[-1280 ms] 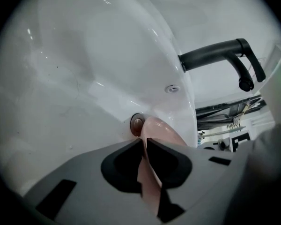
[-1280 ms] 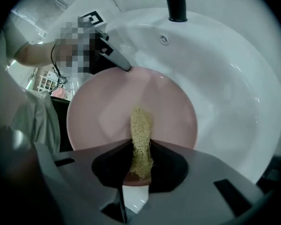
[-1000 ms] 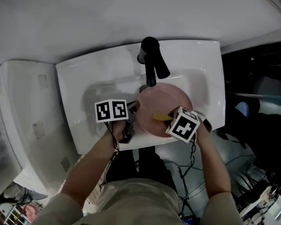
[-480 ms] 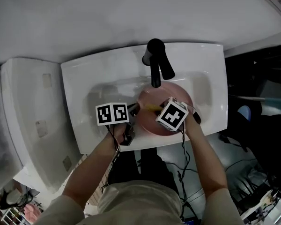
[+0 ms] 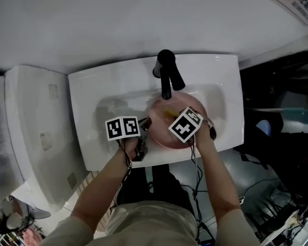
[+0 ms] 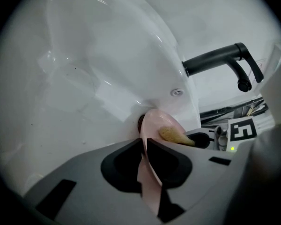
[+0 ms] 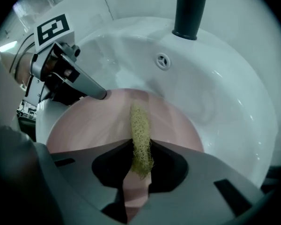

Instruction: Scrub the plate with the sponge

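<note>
plate (image 7: 93,125) 1 | sponge (image 7: 139,135) 1 | sink (image 5: 108,96) 1 | tap (image 5: 167,73) 1 | grippers 2: left gripper (image 6: 144,146), right gripper (image 7: 140,149)

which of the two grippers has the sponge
The right gripper: its jaws are shut on the yellow sponge, which lies against the pink plate. The left gripper clamps the plate's rim instead, with no sponge between its jaws.

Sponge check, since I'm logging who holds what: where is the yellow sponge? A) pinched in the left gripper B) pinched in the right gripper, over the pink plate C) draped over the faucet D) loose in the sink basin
B: the right gripper pinches the sponge over the plate, whose rim the left gripper clamps.
</note>
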`<state>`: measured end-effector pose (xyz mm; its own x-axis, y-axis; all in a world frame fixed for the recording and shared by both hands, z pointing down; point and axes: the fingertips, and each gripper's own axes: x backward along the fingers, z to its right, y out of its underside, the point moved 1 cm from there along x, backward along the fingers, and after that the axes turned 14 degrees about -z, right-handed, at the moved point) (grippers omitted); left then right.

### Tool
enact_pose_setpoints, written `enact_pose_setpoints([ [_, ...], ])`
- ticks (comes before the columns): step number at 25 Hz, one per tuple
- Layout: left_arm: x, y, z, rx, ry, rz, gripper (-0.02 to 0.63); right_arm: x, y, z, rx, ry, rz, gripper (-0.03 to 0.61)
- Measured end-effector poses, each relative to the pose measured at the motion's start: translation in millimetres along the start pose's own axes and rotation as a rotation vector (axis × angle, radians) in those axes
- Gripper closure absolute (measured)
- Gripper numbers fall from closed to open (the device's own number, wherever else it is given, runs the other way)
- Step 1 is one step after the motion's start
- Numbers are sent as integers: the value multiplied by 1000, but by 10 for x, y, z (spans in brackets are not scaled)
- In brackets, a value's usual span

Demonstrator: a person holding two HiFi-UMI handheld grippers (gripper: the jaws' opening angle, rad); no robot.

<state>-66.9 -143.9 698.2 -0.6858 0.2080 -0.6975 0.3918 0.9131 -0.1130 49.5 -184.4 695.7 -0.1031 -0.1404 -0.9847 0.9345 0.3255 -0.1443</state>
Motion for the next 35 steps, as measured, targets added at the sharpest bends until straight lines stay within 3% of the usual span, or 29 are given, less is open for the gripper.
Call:
enact_pose_setpoints([
  [2, 10, -1, 2, -13, -16, -1, 565, 18, 76, 138, -14, 98, -16, 499],
  [4, 47, -21, 24, -41, -24, -11, 556, 87, 144, 231, -45, 141, 14, 499],
  [10, 295, -12, 185, -161, -34, -29, 492, 533, 412, 228, -228, 74, 218, 497],
  [15, 690, -103, 488, -254, -64, 56, 512, 1143, 596, 247, -354, 81, 399, 497],
  [23, 1480, -236, 1408, -546, -116, 248, 535, 2272, 780, 172, -427, 157, 682, 495],
  [35, 2619, 109, 2747, -968, -178, 525, 584, 3938, 1079, -335, -428, 305, 1102, 494],
])
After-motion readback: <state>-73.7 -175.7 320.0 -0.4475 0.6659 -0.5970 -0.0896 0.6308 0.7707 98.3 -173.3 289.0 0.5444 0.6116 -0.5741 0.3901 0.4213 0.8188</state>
